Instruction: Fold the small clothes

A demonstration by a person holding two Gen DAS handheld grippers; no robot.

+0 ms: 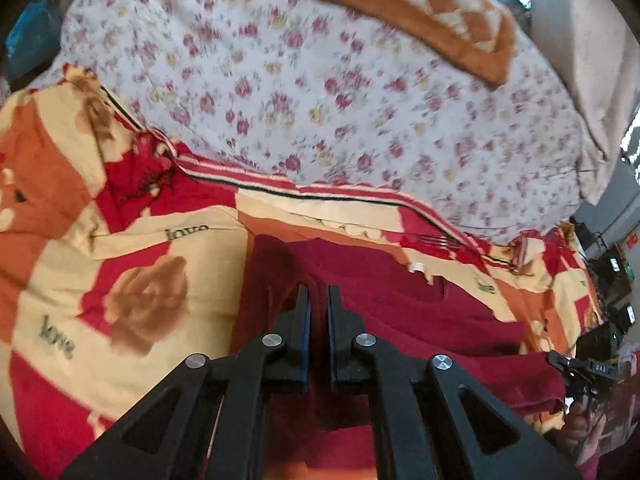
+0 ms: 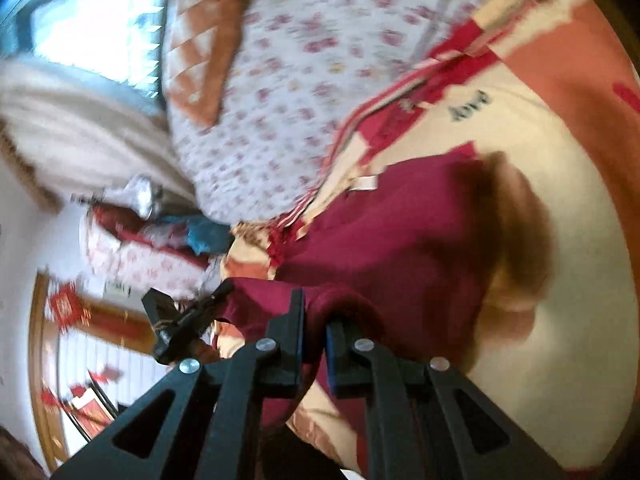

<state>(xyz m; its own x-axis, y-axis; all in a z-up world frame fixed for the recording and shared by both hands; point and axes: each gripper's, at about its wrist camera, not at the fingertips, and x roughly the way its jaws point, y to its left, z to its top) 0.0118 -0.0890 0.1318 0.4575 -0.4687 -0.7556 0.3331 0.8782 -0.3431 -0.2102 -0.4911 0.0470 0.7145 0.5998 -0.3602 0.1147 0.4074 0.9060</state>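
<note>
Left wrist view: blanket (image 1: 132, 248), patterned red, orange and cream, covers the bed to the left of the left claw (image 1: 319, 300). Printed word "love" reads twice on it, once up-left of the claw, once lower left. Dark red garment (image 1: 420, 312) lies on the blanket, spreading from under the claw out to the right. Claw fingers nearly together, with a fold of the garment pinched in the narrow gap. Beyond the claw: floral sheet (image 1: 320, 100) and an orange-and-white cushion (image 1: 420, 16).

Right wrist view: the other claw's black body shows at lower left, touching the garment edge. Right claw (image 2: 316, 316) is clamped on a rolled edge of the garment; the rest spreads ahead and to the right. Blurred lettering on the blanket, upper right, not readable.
</note>
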